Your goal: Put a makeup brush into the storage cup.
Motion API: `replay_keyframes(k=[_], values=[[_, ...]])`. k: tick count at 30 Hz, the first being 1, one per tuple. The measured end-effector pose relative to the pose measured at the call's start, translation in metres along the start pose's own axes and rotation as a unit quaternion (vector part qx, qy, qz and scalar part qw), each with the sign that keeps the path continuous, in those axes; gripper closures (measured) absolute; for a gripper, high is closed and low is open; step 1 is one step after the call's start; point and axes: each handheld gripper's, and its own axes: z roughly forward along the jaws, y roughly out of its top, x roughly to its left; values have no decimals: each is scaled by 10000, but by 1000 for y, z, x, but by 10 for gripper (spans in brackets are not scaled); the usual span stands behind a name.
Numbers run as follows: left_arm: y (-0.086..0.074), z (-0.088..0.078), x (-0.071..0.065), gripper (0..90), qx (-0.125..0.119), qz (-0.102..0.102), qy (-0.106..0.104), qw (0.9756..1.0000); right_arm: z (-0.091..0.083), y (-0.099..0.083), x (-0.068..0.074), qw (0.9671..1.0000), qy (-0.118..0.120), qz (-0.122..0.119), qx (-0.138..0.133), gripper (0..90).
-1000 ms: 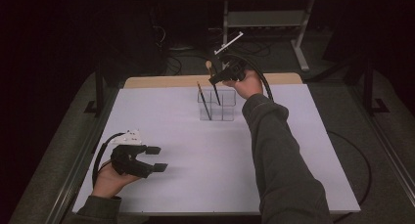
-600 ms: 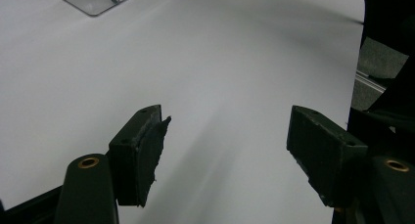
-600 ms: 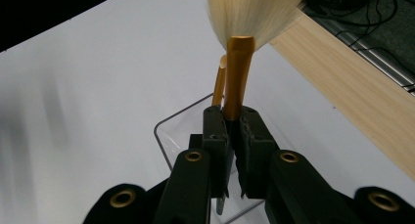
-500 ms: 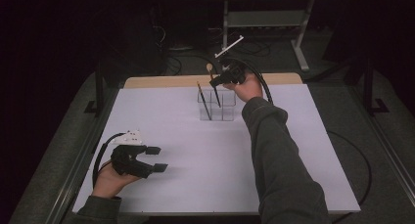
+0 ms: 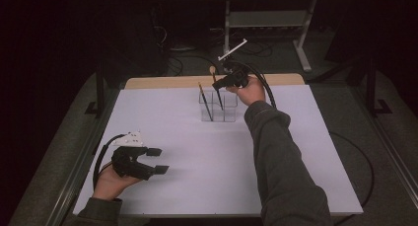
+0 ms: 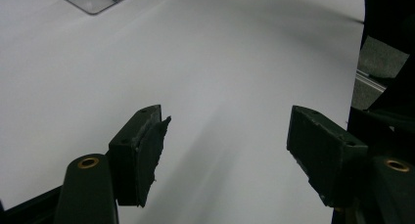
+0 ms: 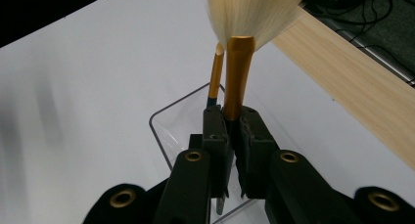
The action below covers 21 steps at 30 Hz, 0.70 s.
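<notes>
Over clear holder (image 7: 166,131) at counter (image 5: 197,186) far edge, right claw (image 7: 234,131) clamps fan brush (image 7: 240,62). Lower straight into compartment beside thin brush (image 7: 214,75), then release. Left claw (image 6: 225,150) wide, empty.

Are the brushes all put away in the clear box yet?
Almost. One thin brush already leans in the clear box. The right gripper is shut on a fluffy brush, with its handle down in the box. Letting go is left. The left gripper rests open.
</notes>
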Motion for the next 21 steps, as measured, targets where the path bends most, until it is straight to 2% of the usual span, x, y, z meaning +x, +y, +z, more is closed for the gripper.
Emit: replay_keyframes(k=[2, 4, 7, 15, 21], values=[[0, 0, 0, 291, 1, 13, 1, 10000, 0, -2, 1, 9999, 55, 81, -34, 827], [1, 0, -1, 291, -7, 6, -10, 10000, 1, -3, -1, 10000, 1, -17, -3, 827], [0, 1, -1, 291, 20, -7, -23, 10000, 1, -5, 0, 10000, 53, 72, 3, 827], [0, 1, 0, 290, 22, -7, -22, 10000, 3, -6, 1, 10000, 47, 84, 25, 827], [0, 2, 0, 289, 36, -37, -27, 10000, 7, -8, 1, 10000, 0, 9, 41, 827]])
